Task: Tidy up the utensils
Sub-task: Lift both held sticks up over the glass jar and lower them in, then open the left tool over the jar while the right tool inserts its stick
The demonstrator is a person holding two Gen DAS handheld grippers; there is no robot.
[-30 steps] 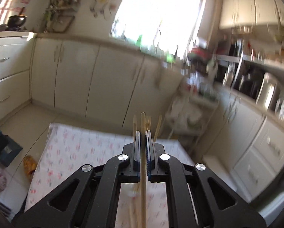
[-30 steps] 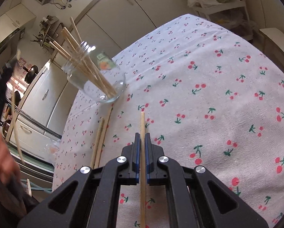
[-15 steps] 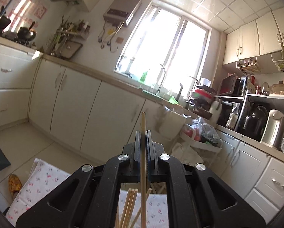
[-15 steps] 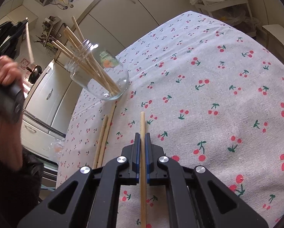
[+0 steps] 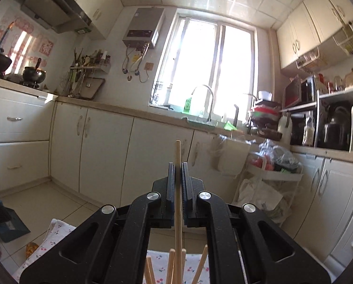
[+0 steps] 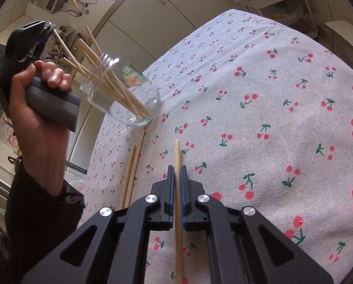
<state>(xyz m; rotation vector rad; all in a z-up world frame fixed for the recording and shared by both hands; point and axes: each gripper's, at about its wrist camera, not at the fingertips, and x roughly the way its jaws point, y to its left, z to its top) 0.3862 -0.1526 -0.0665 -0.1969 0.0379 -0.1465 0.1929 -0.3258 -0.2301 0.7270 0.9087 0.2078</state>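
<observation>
The left gripper [image 5: 177, 165], clamped on a thin wooden chopstick [image 5: 177, 203], has swung above the clear glass jar [image 6: 119, 99]; dropping it comes next. The right gripper [image 6: 175, 168] pinches another chopstick [image 6: 176, 189].

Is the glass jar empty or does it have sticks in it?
Not empty. The clear glass jar holds several wooden chopsticks leaning out of its mouth.

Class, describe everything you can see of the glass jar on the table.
The jar is clear glass with a threaded neck, no lid, and a small colourful label on its side. It stands on the cherry-print cloth near the table's edge, holding several wooden chopsticks that lean out of its mouth. Neither gripper touches it.
</observation>
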